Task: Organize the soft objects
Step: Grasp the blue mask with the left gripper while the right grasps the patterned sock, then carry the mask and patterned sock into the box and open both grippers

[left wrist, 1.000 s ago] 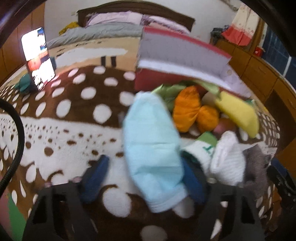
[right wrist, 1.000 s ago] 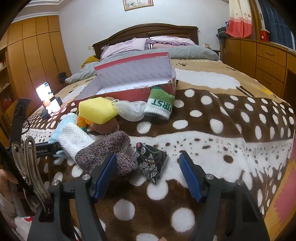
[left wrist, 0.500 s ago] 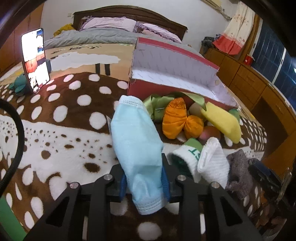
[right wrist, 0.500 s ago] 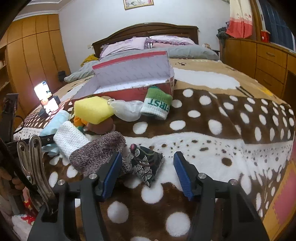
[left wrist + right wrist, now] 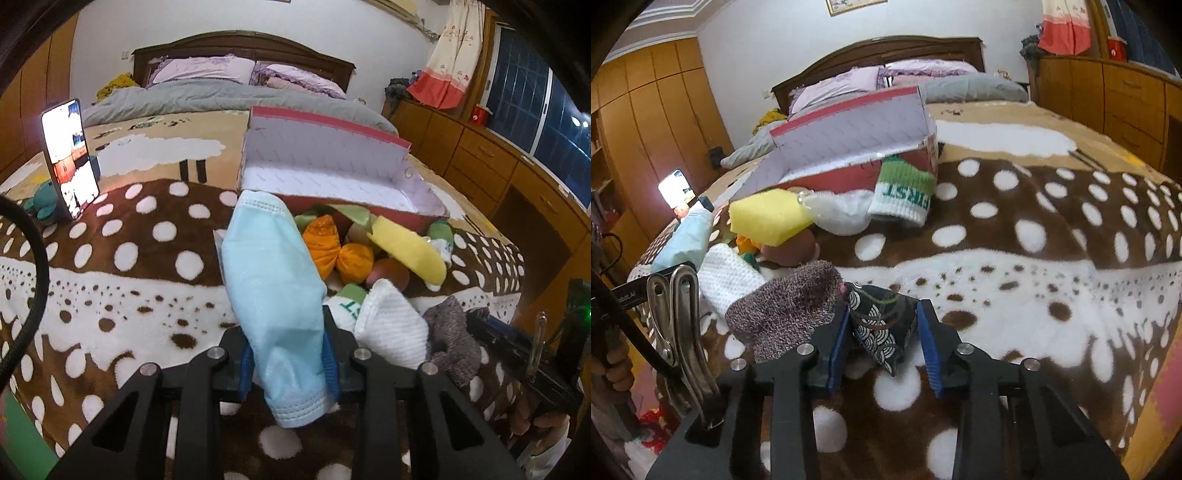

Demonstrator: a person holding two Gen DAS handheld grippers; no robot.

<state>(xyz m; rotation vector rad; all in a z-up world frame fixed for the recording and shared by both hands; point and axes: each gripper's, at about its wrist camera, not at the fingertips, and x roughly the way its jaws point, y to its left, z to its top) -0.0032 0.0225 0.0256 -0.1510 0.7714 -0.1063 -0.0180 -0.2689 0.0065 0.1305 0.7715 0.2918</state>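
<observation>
My left gripper (image 5: 288, 354) is shut on a light blue soft mask (image 5: 269, 288), which stands up between the pads, lifted a little off the spotted blanket (image 5: 129, 288). From the right wrist view the mask (image 5: 687, 240) shows at the far left. My right gripper (image 5: 882, 332) is closing on a black patterned pouch (image 5: 882, 328); both blue pads touch its sides. An open red box (image 5: 332, 173) with a white inside lies beyond, also seen as the box (image 5: 849, 136) from the right.
In front of the box lies a heap: orange cloth (image 5: 325, 243), yellow sponge (image 5: 768, 218), white knitted sock (image 5: 727, 280), grey-purple sock (image 5: 786, 310), green-and-white sock (image 5: 905, 192). A lit phone (image 5: 70, 155) stands at the left. Wooden cabinets (image 5: 498, 166) line the right.
The left jaws closed on the blue mask and raised it slightly. The right jaws narrowed from wide apart until they met the black pouch.
</observation>
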